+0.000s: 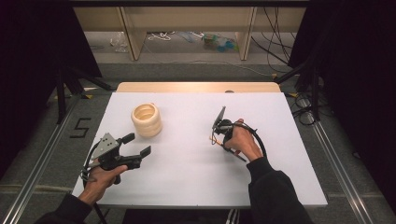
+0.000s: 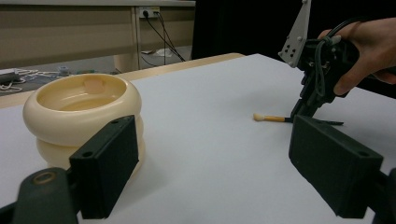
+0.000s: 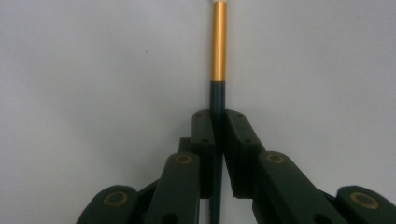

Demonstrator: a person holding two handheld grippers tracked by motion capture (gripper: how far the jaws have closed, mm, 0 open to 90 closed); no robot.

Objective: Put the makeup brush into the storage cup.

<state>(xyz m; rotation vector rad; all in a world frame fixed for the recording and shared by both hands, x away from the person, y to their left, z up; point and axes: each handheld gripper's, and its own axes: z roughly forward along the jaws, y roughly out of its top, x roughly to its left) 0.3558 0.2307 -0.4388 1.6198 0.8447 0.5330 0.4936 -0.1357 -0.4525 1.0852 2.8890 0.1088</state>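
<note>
We start with the white table [image 1: 196, 182], which carries everything here, and on its left half stands the cream ribbed pot [image 1: 146, 119], upright and open at the top, with nothing in it that we can make out. Nearer us on that side, our left gripper [image 1: 138, 145] rests low over the table with its jaws spread wide and nothing between them; in the left gripper view the pot sits just beyond one jaw. To the right of the middle, well apart from the pot, our right gripper [image 1: 215, 138] is tipped steeply down onto the table, and in the right gripper view its jaws are pressed together on the dark handle of the brush [image 3: 218, 51]. We judge the step in hand to be the pickup of the brush, with the grasp made but the brush lying flat on the surface, not yet lifted. The next move, as we see it, calls for a clean lift without letting the thin handle roll in the pinch, then a carry leftward toward the pot. The brush itself is slender: a dark handle, a gold-orange band, and a small pale tip [image 2: 258, 116] pointing toward the pot.
</note>
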